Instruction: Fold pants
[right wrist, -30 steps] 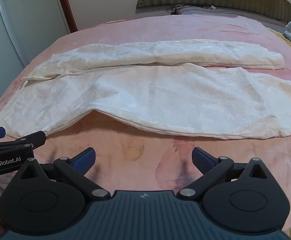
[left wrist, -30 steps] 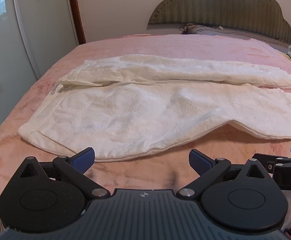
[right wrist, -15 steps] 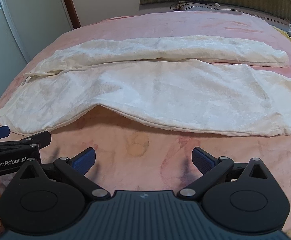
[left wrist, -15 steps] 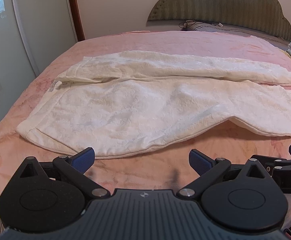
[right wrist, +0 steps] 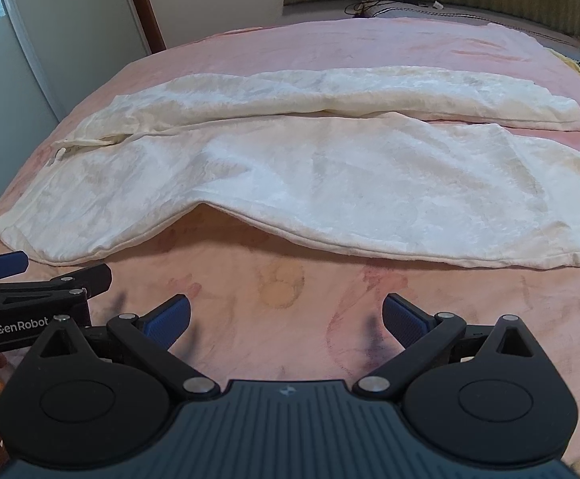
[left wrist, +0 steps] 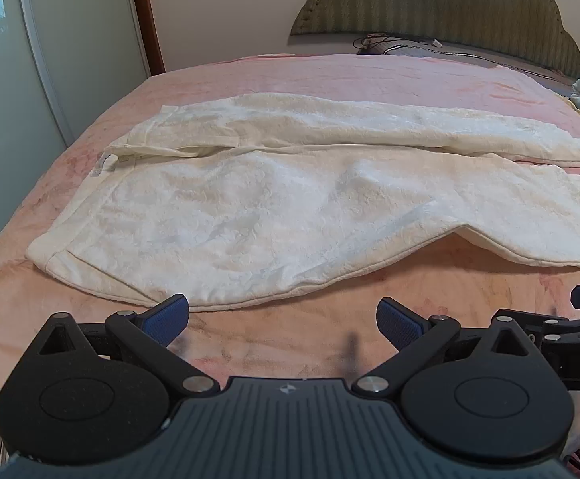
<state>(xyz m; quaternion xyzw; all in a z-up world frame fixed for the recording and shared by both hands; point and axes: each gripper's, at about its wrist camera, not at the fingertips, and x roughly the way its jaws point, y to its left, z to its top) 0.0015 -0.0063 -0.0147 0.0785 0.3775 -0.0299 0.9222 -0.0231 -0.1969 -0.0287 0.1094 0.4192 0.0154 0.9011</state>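
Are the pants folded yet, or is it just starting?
Just starting. The cream pants lie spread flat on the pink bed, legs side by side, no fold made. The left gripper and right gripper hover open near the closest edge, holding nothing. All folding remains.

Domestic bedroom. Evidence: a bed point(left wrist: 330, 76) with a pink blanket, a scalloped padded headboard point(left wrist: 441, 4) against a cream wall, a pillow point(left wrist: 429, 48) below it, and a flower-decorated glass wardrobe door point(left wrist: 70, 32) to the left.
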